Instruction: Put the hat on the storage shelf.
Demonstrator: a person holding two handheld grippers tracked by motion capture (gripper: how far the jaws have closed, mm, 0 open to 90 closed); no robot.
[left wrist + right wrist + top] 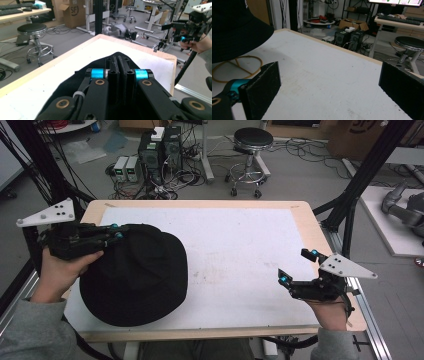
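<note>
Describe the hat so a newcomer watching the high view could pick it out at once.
Start at the white sheet covering the wooden table and go to its near-left part. The hat lies there, a round black cloth one with a floppy brim. The left tongs are shut on its far edge, and nothing else on the sheet is as big or dark.

From my left gripper view, the brown cardboard box on the floor beyond the table carries dark letters that I read as "SF", though the print is small and I may be missing a stroke. In the high view, another cardboard box at the top right shows part of a dark round mark, too cut off for me to read. I can read nothing else.
</note>
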